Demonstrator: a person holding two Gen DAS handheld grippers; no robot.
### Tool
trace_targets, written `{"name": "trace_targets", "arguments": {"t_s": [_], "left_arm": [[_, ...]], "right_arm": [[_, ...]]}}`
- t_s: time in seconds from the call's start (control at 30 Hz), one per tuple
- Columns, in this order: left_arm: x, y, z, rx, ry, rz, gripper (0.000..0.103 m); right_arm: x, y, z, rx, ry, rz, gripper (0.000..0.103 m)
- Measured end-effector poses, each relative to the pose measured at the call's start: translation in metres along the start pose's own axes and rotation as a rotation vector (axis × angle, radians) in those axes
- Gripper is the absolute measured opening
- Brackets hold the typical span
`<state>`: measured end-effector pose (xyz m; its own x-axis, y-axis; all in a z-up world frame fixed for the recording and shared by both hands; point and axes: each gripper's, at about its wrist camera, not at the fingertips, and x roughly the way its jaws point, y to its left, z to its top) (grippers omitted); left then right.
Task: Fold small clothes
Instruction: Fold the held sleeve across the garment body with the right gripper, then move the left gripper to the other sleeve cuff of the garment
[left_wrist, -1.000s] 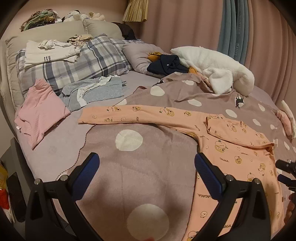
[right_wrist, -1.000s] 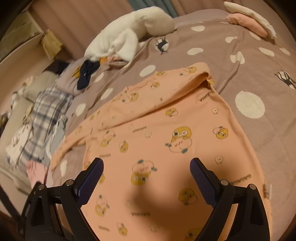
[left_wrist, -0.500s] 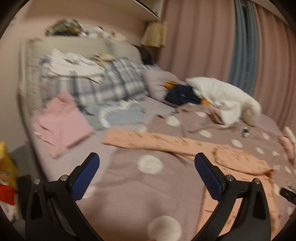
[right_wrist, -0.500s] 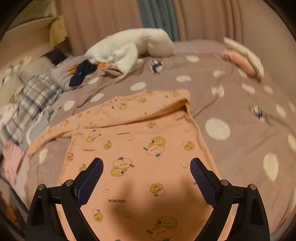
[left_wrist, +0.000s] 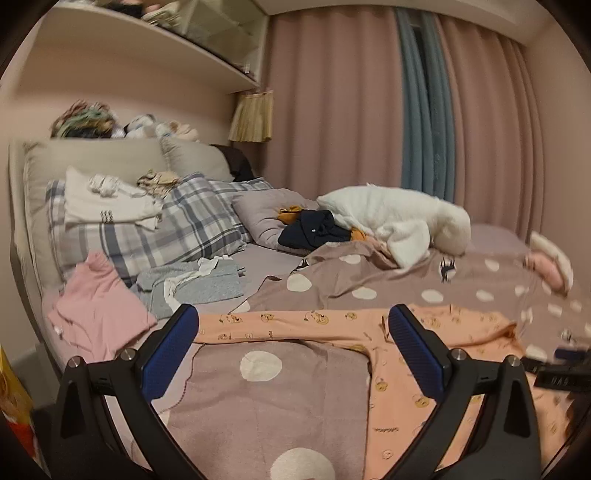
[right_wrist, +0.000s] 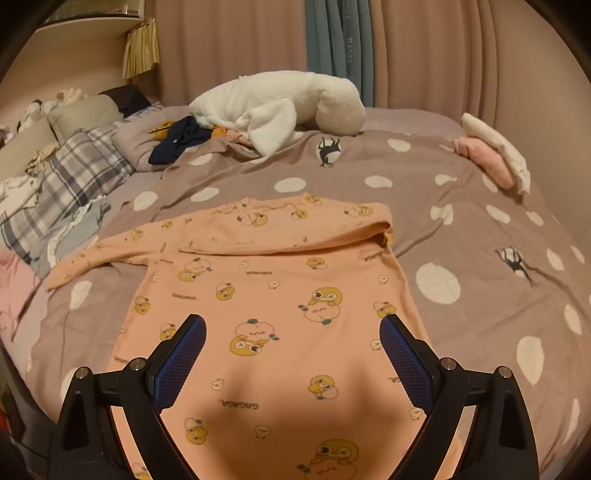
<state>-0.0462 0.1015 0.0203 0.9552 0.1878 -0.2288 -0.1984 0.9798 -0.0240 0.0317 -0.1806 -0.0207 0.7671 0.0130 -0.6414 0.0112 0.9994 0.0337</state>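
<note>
A peach long-sleeved top (right_wrist: 280, 295) with yellow cartoon prints lies flat on the dotted mauve bedspread (right_wrist: 461, 206). Its right sleeve is folded across the chest; its left sleeve (left_wrist: 280, 325) stretches out to the left. My left gripper (left_wrist: 295, 350) is open and empty, above the bedspread near the outstretched sleeve. My right gripper (right_wrist: 291, 354) is open and empty, over the lower body of the top. The right gripper's tip also shows at the right edge of the left wrist view (left_wrist: 561, 363).
A pink garment (left_wrist: 96, 310) and a grey one (left_wrist: 195, 284) lie at the bed's left side by plaid pillows (left_wrist: 177, 225). A white plush (right_wrist: 280, 107), dark clothes (right_wrist: 177, 142) and folded pink and white items (right_wrist: 495, 155) lie farther back.
Both grippers have pulled back and tilted up from the top, so more of the room and curtains shows. The top has not moved. Both stay open.
</note>
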Motion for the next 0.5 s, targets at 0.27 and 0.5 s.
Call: {"name": "trace_targets", "arguments": {"t_s": [0.27, 0.5], "left_arm": [[0.020, -0.001, -0.014, 0.044, 0.077, 0.029, 0.103], [0.031, 0.012, -0.018, -0.031, 0.119, 0.035, 0.103]], "right_arm": [[0.006, 0.004, -0.001, -0.005, 0.031, -0.027, 0.094], [0.012, 0.013, -0.005, -0.042, 0.058, -0.039, 0.094]]}}
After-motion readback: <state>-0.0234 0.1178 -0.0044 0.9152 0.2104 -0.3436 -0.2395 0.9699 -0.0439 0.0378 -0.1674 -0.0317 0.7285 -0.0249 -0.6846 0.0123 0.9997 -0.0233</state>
